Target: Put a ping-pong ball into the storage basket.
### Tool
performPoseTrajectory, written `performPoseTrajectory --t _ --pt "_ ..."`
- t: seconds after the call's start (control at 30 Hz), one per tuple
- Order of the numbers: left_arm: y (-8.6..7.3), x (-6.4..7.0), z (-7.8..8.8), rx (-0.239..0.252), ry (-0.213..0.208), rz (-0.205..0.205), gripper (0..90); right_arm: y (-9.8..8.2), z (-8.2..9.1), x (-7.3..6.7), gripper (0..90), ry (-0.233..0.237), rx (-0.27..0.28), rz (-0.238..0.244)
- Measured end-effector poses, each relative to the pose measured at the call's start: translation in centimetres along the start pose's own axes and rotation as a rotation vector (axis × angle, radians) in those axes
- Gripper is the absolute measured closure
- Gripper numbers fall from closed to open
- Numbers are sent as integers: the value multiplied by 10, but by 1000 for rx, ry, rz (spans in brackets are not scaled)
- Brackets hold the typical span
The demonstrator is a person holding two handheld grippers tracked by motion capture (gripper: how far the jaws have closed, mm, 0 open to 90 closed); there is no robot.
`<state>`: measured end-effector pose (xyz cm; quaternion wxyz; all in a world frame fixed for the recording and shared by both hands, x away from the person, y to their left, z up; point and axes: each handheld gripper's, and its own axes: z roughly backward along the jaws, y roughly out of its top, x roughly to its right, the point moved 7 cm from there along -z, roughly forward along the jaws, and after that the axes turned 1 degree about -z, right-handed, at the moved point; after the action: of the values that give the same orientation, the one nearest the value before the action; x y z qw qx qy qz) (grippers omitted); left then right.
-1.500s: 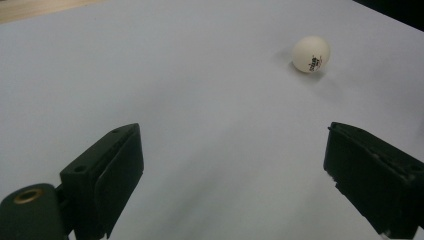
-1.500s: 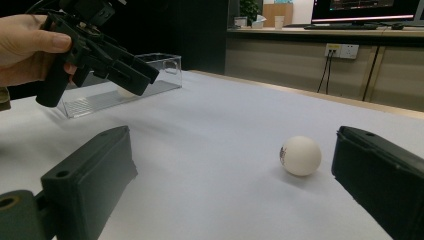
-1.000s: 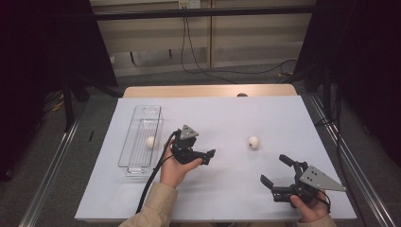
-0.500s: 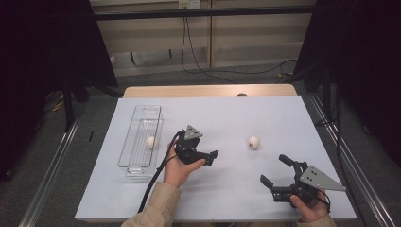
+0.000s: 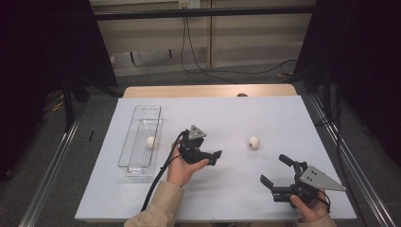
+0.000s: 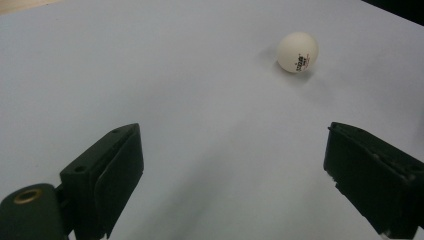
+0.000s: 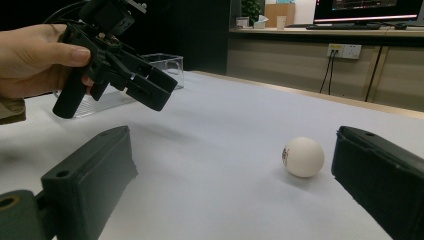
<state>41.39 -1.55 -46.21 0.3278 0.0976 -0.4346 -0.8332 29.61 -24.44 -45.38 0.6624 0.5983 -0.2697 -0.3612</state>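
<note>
Ball (image 5: 254,142) on white table (image 5: 283,118), loose, ahead of left gripper (image 5: 211,157), whose jaws stand wide apart with nothing between them. Seen down the left gripper view, same ball (image 6: 297,52) up and to the right of the gap, well apart from both black fingers (image 6: 107,175). Right gripper (image 5: 274,171) low at the near right edge, jaws likewise spread and empty; in the right gripper view, ball (image 7: 303,156) just inside the right-hand finger, not touched. Further out, clear tray (image 5: 141,142) at the table's left, already holding a second ball (image 5: 151,141). Judged about halfway: one ball binned, one left to grasp, carry across and drop in the tray.
</note>
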Motion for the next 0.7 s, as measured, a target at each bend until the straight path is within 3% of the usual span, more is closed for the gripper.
performPoseTrajectory --t 0.7 --pt "1 5 -11 -2 -14 5 87 0 -1 0 28 3 -2 2"
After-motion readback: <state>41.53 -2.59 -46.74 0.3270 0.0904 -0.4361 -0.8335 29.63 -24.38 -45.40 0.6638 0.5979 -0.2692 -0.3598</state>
